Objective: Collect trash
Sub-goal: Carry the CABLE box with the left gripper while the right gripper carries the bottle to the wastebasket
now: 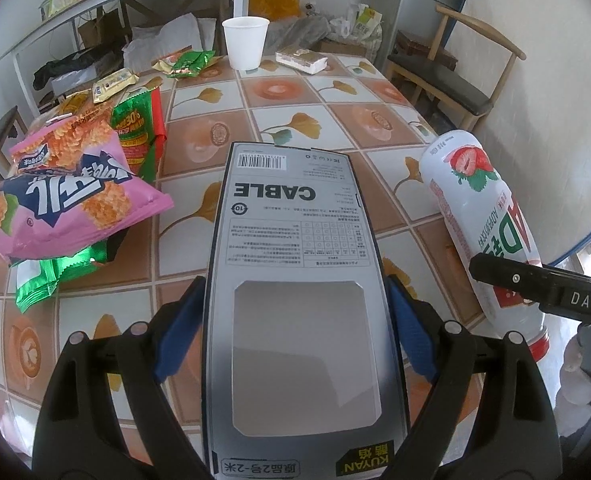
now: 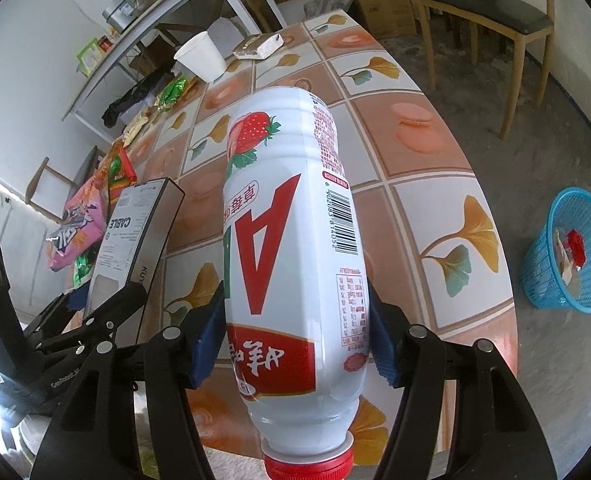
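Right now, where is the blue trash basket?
The blue trash basket shows only in the right wrist view, on the floor at far right, beyond the table edge, right of the bottle in the right tool.

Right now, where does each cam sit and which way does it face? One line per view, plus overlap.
Left wrist: on the left gripper, looking along its fingers over the table; blue pads clamp the cable box.
Right wrist: on the right gripper, facing across the table toward the blue basket on the floor; pads clamp the strawberry bottle.
Shared: box, bottle, paper cup, snack bags, each other's gripper.
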`<state>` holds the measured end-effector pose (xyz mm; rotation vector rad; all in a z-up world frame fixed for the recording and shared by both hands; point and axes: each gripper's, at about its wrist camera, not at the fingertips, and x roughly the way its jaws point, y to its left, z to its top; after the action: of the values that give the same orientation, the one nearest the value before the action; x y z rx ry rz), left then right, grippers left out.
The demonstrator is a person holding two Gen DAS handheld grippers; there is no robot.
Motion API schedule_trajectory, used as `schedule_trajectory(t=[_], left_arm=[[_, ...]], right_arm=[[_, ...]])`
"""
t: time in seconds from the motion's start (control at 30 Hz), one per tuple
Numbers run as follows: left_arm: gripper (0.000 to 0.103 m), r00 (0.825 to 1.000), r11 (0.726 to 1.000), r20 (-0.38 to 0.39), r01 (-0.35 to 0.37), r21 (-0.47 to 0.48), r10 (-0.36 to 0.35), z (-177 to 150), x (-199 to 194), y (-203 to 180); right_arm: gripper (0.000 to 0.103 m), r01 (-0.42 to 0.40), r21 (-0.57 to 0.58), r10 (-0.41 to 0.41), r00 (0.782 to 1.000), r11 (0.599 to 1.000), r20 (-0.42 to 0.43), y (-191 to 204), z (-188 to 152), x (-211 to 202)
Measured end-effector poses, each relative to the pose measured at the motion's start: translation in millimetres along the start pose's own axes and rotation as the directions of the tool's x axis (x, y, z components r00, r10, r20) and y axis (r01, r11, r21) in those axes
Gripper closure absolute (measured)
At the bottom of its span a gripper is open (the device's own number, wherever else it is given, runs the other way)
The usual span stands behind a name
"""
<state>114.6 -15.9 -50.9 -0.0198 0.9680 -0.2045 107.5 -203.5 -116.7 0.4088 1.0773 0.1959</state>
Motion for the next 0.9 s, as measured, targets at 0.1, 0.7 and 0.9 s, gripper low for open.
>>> schedule_trajectory(t=[0.1, 0.7, 0.9], left_arm=[[0.020, 1.000, 1.000, 0.010, 0.003, 0.001, -0.003, 1, -4, -1], [0.020, 0.956, 0.935, -0.001, 0.286, 0.210, -0.292, 42, -36, -126], [0.020, 0.893, 0.838, -0.132, 0.449, 0.310, -0.429, 58, -23, -223]], right_arm=[[0.042, -0.019, 0.011, 0.018, 1.000, 1.000, 0.009, -3, -1, -4], [0.042, -0.150, 0.292, 0.047, 0.942, 0.944, 0.331, -124, -39, -143], [0.042, -0.119, 0.494, -0.098, 0.915, 0.861, 0.392, -214, -86, -192]])
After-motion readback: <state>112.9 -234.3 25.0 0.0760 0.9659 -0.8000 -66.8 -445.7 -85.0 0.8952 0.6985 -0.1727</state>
